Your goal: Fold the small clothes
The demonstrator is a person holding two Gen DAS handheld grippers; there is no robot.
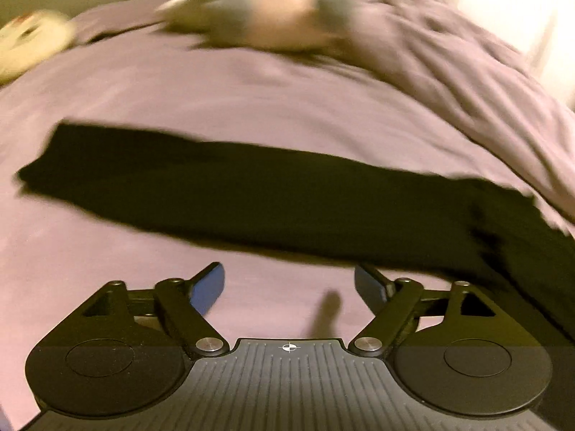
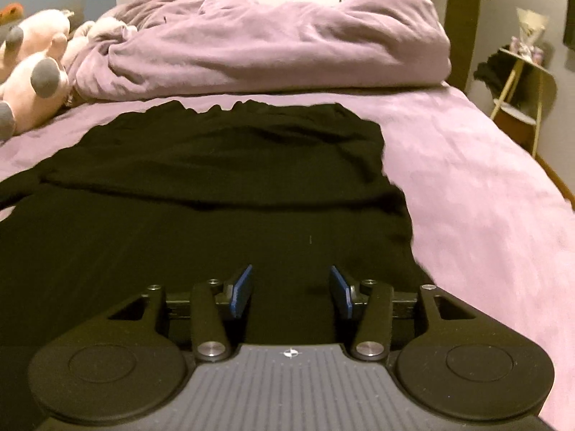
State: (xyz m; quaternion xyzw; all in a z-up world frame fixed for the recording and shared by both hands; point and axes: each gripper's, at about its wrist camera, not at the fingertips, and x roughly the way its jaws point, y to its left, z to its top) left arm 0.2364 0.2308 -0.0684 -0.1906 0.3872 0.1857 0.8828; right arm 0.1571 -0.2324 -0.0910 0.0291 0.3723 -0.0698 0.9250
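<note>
Black garment (image 2: 215, 186) lies under right tongs (image 2: 291, 289), seemingly beyond left tongs (image 1: 289, 287).

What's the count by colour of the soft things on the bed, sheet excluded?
Black: 1, the black garment, lying flat on the sheet
Lilac: 1, the bunched duvet at the far end
Pink: 1 at least, the pink plush toy with grey feet; pale shapes beside it are too unclear to count
Total: 3

Dim, warm light; left wrist view motion-blurred, fisheye bending the edges.
</note>
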